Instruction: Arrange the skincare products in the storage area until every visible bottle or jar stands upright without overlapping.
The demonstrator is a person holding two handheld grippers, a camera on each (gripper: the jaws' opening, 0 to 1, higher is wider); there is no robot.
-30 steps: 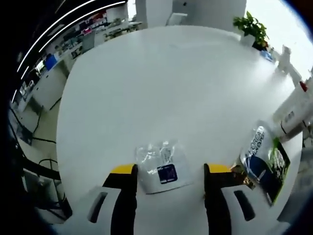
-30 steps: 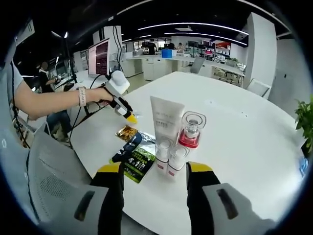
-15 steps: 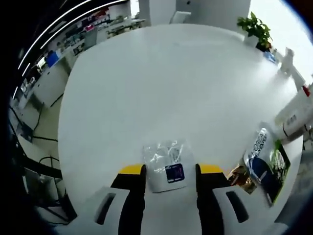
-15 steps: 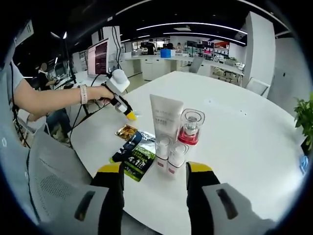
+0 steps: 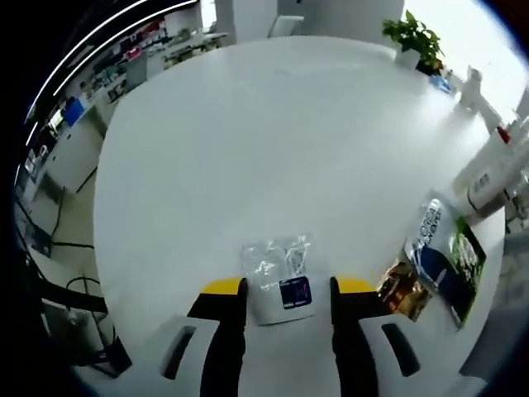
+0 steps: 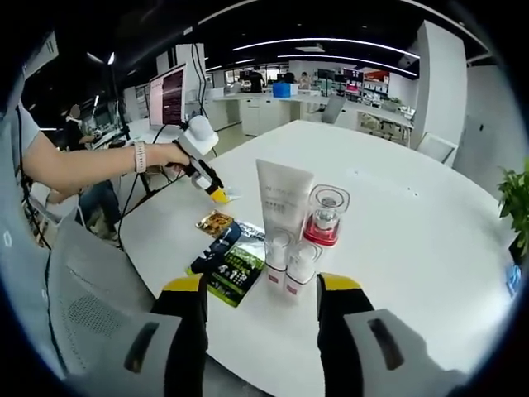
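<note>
My left gripper (image 5: 288, 286) is shut on a clear plastic sachet (image 5: 277, 275) with a dark blue label, low over the white table (image 5: 273, 141). In the right gripper view the left gripper (image 6: 216, 195) is held by a person's hand at the table's left side. A white tube (image 6: 283, 198), a clear jar with a red base (image 6: 324, 217) and two small white bottles (image 6: 277, 255) (image 6: 302, 265) stand upright in a tight group. My right gripper (image 6: 263, 286) is open just in front of the small bottles, touching nothing.
Flat sachets lie near the table edge: a dark blue one (image 5: 427, 246), a green one (image 5: 464, 263) and a gold one (image 5: 402, 289). A potted plant (image 5: 411, 35) stands at the far side. A grey chair (image 6: 91, 306) is by the edge.
The left jaws have come together onto the clear sachet, and the left gripper view has since shifted slightly with the sachet held. The right gripper and the bottles have stayed put.
</note>
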